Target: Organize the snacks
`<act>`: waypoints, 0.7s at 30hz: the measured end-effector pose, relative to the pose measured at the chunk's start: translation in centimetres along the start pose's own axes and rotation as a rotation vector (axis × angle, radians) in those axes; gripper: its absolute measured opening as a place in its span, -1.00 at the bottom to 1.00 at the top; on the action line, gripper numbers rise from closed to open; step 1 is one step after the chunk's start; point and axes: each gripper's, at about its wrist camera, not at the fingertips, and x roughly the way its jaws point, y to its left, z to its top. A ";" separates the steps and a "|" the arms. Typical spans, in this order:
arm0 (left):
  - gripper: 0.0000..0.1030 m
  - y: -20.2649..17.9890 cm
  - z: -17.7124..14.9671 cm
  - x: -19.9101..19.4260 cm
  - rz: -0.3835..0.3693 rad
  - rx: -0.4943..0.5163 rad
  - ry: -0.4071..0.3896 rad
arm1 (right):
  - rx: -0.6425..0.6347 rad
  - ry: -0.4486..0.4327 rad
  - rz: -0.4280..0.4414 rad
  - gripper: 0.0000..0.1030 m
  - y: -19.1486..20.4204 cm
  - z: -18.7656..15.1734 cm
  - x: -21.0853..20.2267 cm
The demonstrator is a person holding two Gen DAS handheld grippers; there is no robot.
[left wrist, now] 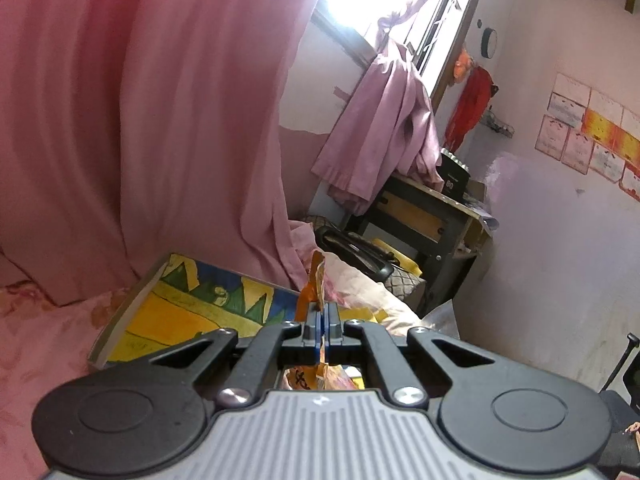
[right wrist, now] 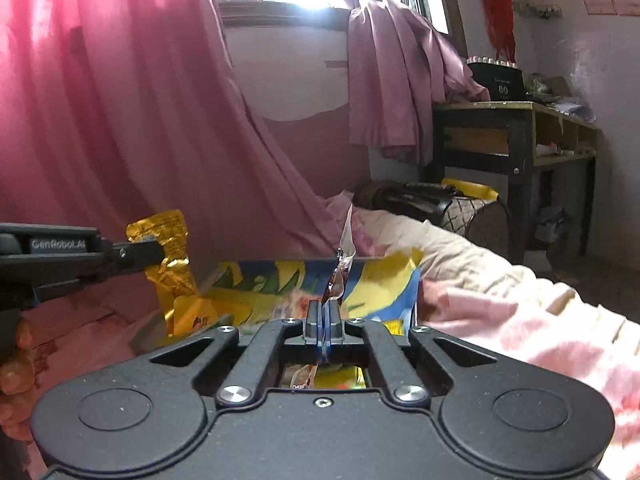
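left gripper (left wrist: 323,312): matt black plastic links, bright metal screw heads, ribbed grey plastic housing
right gripper (right wrist: 324,312): matt black plastic, polished metal screws, smooth body
gold snack packet (right wrist: 172,256): crinkled foil, glossy, reflective
clear-edged snack packet (right wrist: 342,264): thin film, shiny, creased
curtain (left wrist: 140,120): pink cloth, matt, soft folds
picture board (left wrist: 192,304): paper or card face, matt, crayon-like colouring
desk (right wrist: 516,136): dark painted frame, worn wood top
bedding (right wrist: 500,300): pale cloth, matt, rumpled
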 end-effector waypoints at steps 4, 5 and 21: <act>-0.99 1.3 -0.4 2.6 -0.013 -0.024 0.012 | -0.011 -0.011 -0.021 -1.00 -0.2 0.6 3.1; -0.99 1.6 -0.6 3.2 -0.014 -0.031 0.014 | -0.018 -0.014 -0.027 -1.00 -0.2 0.7 3.8; -0.99 5.2 -3.3 8.2 -0.015 -0.172 0.093 | -0.139 0.078 -0.108 -1.00 0.5 -1.5 11.5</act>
